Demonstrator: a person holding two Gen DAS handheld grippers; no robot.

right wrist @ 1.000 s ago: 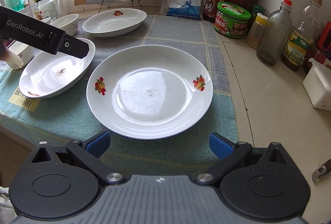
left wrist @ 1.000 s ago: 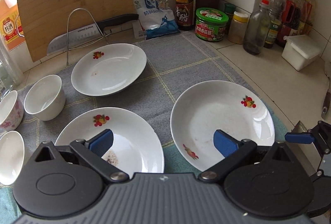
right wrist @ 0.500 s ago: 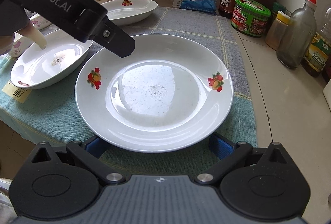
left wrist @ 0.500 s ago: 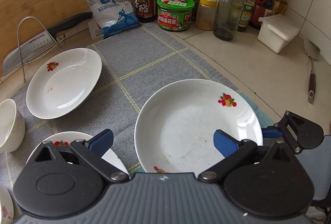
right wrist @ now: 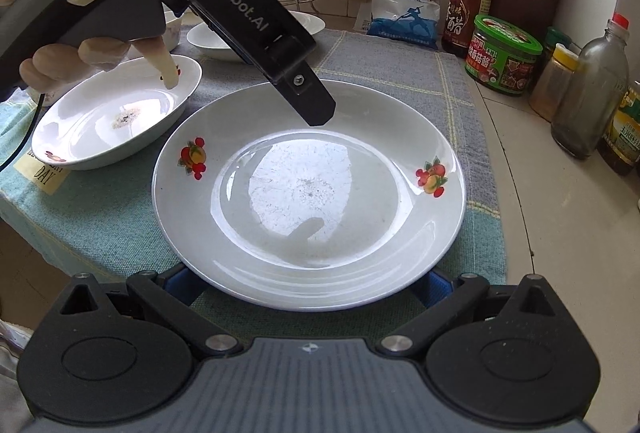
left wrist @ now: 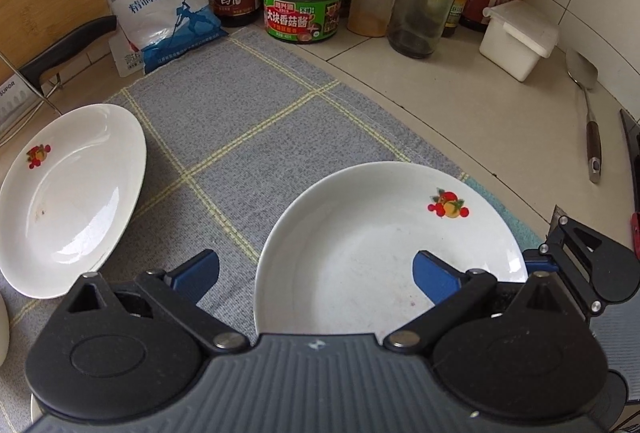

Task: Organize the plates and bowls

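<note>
Plates on checked cloth (left wrist: 248, 121), both grippers spread wide.
Lg fruit-print plate (right wrist: 308, 193): near rim between pads of R gripper (right wrist: 308, 283), jaws apart, not clamped. L gripper (left wrist: 316, 271) apart above same plate (left wrist: 384, 245). Deep plate (left wrist: 68, 197) ahead-left of L; another deep plate (right wrist: 116, 117) ahead-left of R. Mushroom sauce jar (left wrist: 304, 2) far ahead.

Two close, downward views; shared plate (left wrist: 360, 257)

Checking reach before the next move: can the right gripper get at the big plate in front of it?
Probably yes: the right gripper is open, its blue pads flanking the big plate's near rim. The left gripper hovers over the far rim, not between them.
</note>
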